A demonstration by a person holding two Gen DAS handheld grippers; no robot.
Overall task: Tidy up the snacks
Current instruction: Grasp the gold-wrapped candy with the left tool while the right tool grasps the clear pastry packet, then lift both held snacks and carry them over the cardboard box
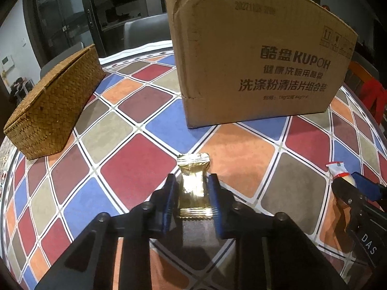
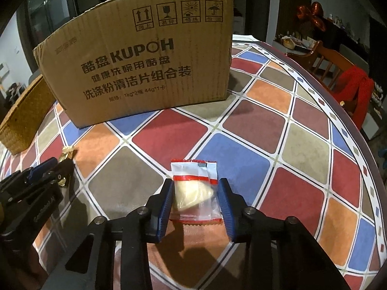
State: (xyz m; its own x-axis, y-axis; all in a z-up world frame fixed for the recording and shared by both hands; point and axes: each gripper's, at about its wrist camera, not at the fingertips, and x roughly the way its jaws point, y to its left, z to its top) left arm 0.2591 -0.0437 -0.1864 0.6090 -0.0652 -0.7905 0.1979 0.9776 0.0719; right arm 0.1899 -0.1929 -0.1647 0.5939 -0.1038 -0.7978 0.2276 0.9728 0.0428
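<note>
While the left gripper (image 1: 193, 191) pinches the gold packet (image 1: 193, 183) at lower centre of its view and the right gripper (image 2: 196, 197) narrowly brackets the white packet (image 2: 193, 188), pad contact unclear, both on the table (image 2: 254, 125), this looks like the pick-up step; next, probably lift toward the box (image 2: 135, 60) or basket (image 1: 53, 101).

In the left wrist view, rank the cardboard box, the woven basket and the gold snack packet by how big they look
1. cardboard box
2. woven basket
3. gold snack packet, smallest even though it is nearest the camera, between the left gripper fingers.
</note>
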